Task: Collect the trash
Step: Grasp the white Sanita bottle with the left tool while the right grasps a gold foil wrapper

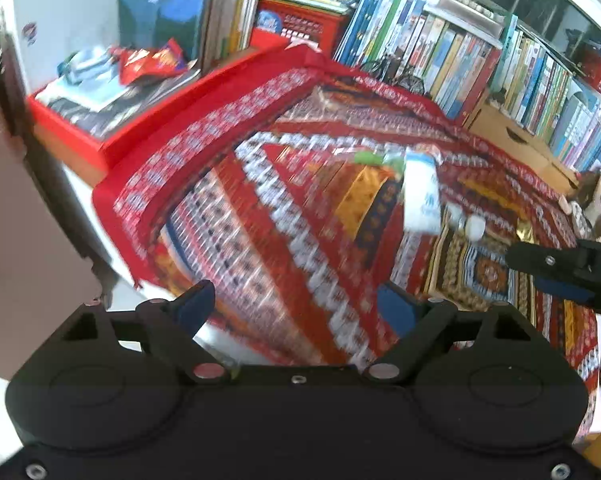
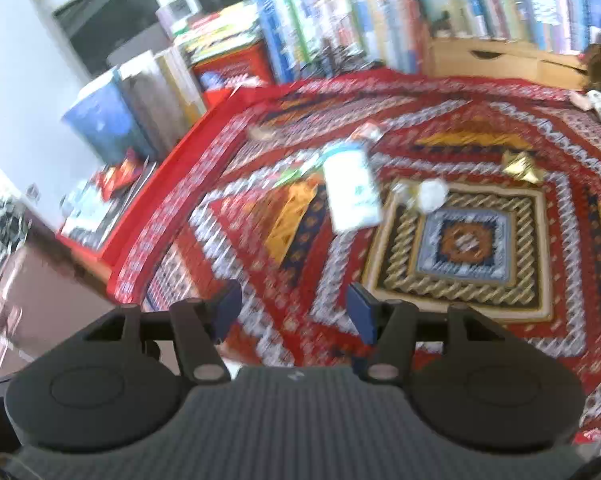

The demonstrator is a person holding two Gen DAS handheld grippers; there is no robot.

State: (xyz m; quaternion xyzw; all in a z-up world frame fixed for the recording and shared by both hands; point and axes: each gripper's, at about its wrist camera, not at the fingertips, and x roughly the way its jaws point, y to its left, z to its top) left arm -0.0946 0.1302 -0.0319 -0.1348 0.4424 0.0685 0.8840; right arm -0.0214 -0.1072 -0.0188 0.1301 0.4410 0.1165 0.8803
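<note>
Only in the right view, gold wrapper (image 2: 521,167); both tools, left tool (image 1: 296,312) and right tool (image 2: 294,312), spread, empty.

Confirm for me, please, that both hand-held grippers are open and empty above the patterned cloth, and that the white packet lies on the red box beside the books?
Not quite. The white packet lies on the patterned cloth, not on the red box; the right wrist view shows it. The rest holds: the left hand-held gripper and the right hand-held gripper are both open and empty above the cloth.
</note>
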